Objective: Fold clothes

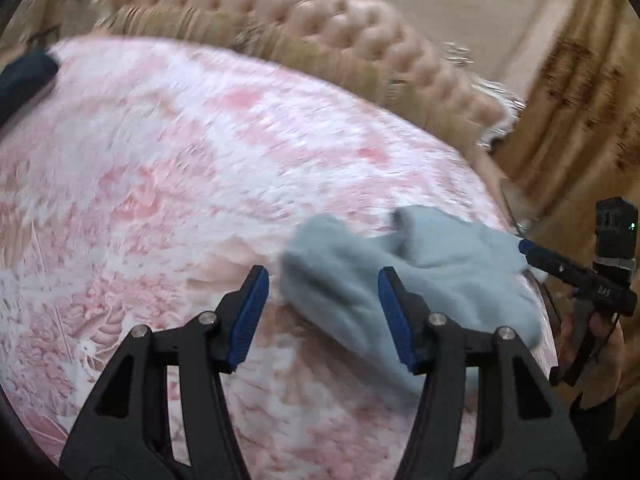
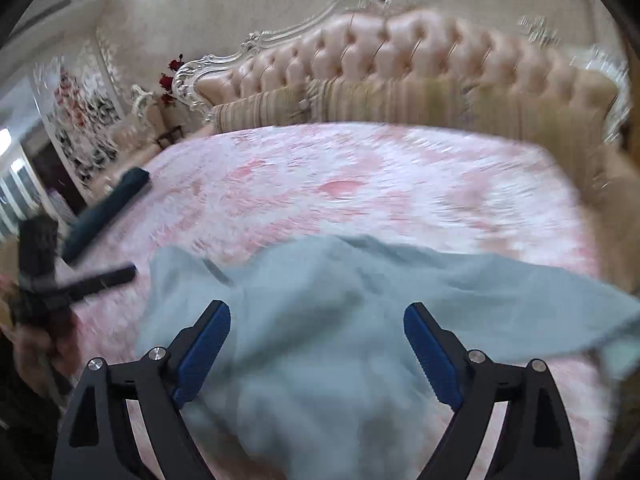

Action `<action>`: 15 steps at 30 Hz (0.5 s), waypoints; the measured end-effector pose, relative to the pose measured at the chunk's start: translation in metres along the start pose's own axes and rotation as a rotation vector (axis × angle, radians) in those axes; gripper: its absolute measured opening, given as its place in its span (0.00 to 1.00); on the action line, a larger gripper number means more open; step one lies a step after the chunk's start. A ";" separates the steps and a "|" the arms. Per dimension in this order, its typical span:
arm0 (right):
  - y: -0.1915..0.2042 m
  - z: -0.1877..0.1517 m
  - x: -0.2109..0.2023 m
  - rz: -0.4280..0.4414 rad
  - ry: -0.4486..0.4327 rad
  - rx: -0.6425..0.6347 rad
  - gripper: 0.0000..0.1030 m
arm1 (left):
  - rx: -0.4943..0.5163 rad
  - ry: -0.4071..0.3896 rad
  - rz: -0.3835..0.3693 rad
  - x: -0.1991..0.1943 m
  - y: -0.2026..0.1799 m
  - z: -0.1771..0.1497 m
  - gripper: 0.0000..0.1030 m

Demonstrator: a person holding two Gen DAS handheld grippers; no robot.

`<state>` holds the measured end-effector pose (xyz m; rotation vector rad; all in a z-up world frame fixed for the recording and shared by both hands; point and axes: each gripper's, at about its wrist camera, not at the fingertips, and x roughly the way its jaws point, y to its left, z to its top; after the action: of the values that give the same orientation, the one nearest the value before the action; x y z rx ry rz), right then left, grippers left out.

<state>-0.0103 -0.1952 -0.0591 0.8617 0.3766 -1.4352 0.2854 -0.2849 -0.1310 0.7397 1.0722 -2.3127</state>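
Right gripper [image 2: 316, 354] jaws apart, lower centre, over rumpled light-blue garment [image 2: 340, 320] on pink bedspread [image 2: 360, 184]; left gripper [image 1: 323, 316] likewise apart at garment's edge, likely for grabbing. Dark folded garment [image 2: 108, 212] mid-left, aside.

blur: pink bedspread [image 2: 360, 184] and headboard [image 2: 420, 52] smeared | cut off: light-blue garment [image 2: 320, 360] runs past bottom edge | unclear: dark folded item [image 2: 108, 212]
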 end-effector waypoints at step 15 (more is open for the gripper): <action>0.056 0.027 0.069 0.022 0.077 -0.120 0.21 | -0.088 -0.166 0.101 -0.035 0.054 0.052 0.07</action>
<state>0.0460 -0.2674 -0.0732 0.8227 0.5052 -1.3476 0.3310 -0.3498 -0.1085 0.5453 1.0303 -2.1836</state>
